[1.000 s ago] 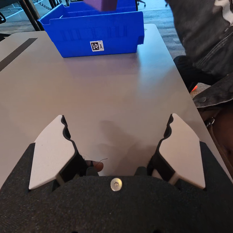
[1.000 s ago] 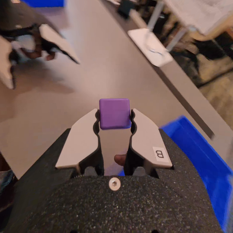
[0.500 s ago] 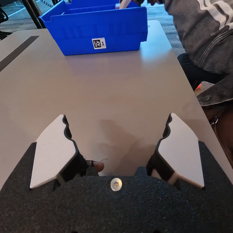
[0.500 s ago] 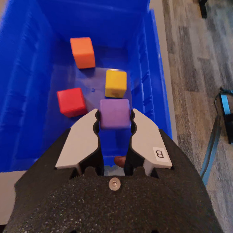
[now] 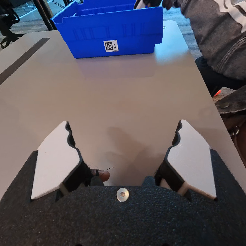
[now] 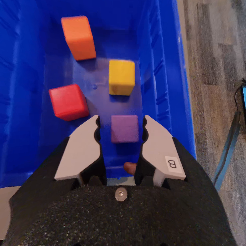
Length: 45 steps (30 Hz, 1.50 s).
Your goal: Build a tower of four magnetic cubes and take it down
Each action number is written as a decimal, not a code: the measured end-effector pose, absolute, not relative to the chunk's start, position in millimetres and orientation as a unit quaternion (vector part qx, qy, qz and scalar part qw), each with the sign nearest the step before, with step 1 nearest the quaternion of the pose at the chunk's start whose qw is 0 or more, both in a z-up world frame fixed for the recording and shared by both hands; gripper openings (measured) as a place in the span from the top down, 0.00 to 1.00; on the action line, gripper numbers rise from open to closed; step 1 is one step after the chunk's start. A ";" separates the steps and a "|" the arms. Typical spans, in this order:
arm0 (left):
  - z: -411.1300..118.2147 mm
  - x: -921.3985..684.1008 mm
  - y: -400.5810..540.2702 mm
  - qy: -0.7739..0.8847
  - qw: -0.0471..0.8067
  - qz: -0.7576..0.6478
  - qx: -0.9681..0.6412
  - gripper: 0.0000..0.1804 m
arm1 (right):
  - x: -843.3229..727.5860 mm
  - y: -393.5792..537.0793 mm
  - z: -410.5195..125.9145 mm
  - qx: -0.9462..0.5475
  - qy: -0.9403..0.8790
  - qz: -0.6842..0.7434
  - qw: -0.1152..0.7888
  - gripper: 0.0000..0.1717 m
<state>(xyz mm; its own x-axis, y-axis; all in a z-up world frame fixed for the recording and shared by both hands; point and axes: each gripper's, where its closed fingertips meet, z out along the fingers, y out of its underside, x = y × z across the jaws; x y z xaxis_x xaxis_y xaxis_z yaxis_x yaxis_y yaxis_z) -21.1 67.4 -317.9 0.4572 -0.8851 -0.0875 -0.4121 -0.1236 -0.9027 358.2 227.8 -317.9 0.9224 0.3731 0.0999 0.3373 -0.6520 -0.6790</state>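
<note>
My right gripper (image 6: 121, 118) is over the blue bin (image 6: 166, 79), open. The purple cube (image 6: 124, 128) is below and between its fingers with a gap on both sides; neither pad touches it. An orange cube (image 6: 78, 38), a yellow cube (image 6: 121, 77) and a red cube (image 6: 67, 101) lie on the bin floor beyond it. My left gripper (image 5: 123, 121) is wide open and empty above the bare grey table (image 5: 106, 93). The bin (image 5: 109, 30) stands at the table's far end in the left wrist view, with a fingertip of the right gripper (image 5: 139, 4) showing above its far rim.
A person in a grey jacket (image 5: 218, 37) sits along the table's right edge. A dark strip (image 5: 24, 58) crosses the table at the left. A white tag (image 5: 110, 45) is on the bin's front wall. Wood-look floor (image 6: 215, 66) lies to the right of the bin. Left tips to right tips: about 45 cm.
My right gripper carried the purple cube from over the table to inside the bin, then opened; the cube left the grasp and dropped lower. My left gripper stayed open in place.
</note>
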 end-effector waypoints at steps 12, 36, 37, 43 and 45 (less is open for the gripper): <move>-192.1 -150.9 74.0 0.112 0.663 -0.094 -0.734 0.19 | 280.9 211.7 -173.6 -0.755 -0.192 0.089 0.621 0.14; -186.5 -311.5 -50.8 0.019 0.590 0.141 -0.795 0.18 | 202.0 182.1 -208.9 -0.758 -0.358 0.072 0.540 0.14; -191.7 -313.9 -49.2 0.018 0.577 0.143 -0.804 0.18 | 199.4 183.4 -210.0 -0.758 -0.358 0.073 0.541 0.14; -234.3 -318.7 -27.5 0.043 0.477 0.118 -0.870 0.30 | 189.3 192.0 -237.9 -0.800 -0.373 0.061 0.467 0.16; -248.0 -325.2 -19.5 0.041 0.446 0.113 -0.887 0.35 | 186.8 195.4 -251.5 -0.815 -0.377 0.057 0.436 0.20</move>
